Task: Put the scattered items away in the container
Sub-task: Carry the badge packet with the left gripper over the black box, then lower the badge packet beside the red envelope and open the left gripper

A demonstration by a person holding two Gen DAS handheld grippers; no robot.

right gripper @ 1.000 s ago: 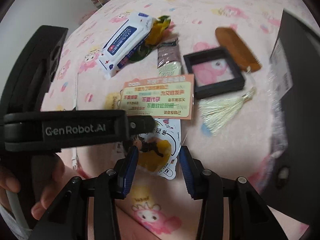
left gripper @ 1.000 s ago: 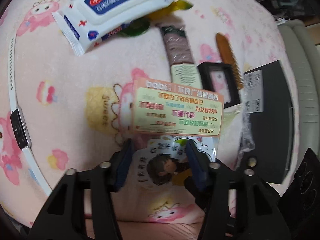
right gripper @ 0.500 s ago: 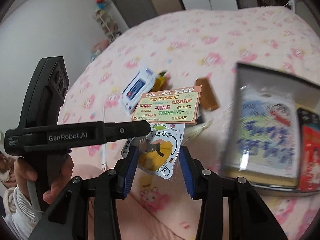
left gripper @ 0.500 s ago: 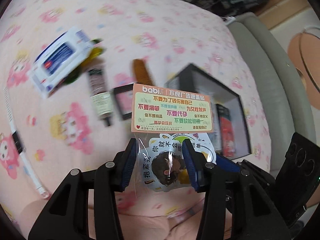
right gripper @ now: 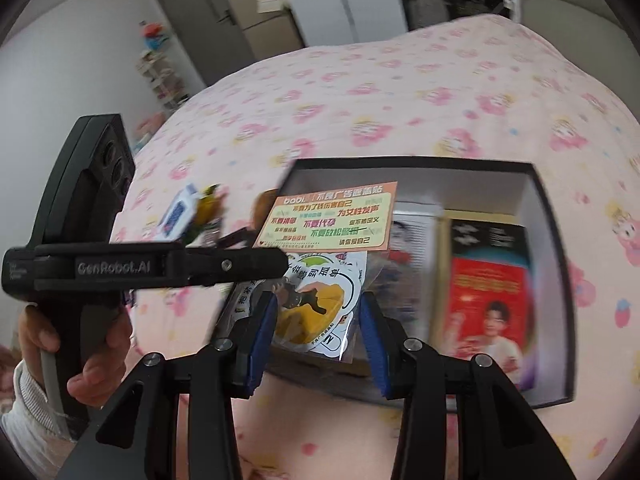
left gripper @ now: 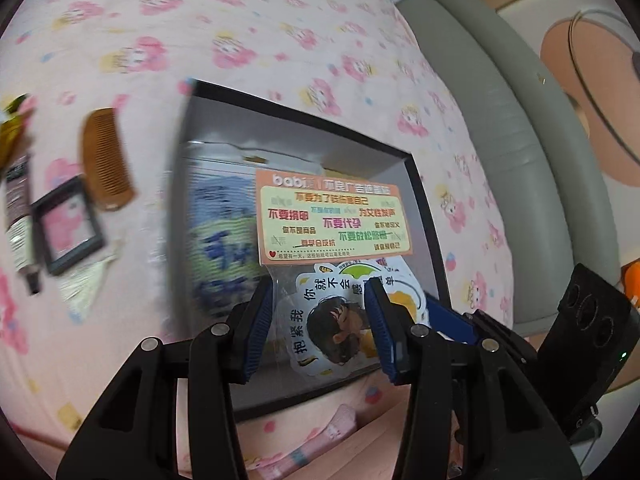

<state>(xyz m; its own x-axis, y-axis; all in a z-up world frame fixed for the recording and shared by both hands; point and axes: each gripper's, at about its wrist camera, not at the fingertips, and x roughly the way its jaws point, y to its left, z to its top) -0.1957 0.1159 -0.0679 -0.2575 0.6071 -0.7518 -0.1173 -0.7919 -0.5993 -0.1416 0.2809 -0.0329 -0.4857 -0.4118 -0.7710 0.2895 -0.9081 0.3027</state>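
A clear sticker pack with an orange header card point(left gripper: 334, 216) hangs in the air over the open black box point(left gripper: 424, 200). Both grippers close on its lower part: my left gripper point(left gripper: 320, 320) from one side, my right gripper point(right gripper: 316, 316) from the other. The pack point(right gripper: 332, 220) hangs above the left end of the box point(right gripper: 552, 208) in the right wrist view. The box holds a blue-green packet point(left gripper: 220, 248) and a red card pack point(right gripper: 488, 300).
On the pink blanket left of the box lie a wooden comb point(left gripper: 106, 160), a small black frame point(left gripper: 68, 228), a tube point(left gripper: 18, 216) and a wipes pack point(right gripper: 178, 216). A grey sofa edge point(left gripper: 500, 100) runs along the right.
Both grippers lifted the sticker pack off the blanket and carried it right, from beside the scattered items to above the open box.
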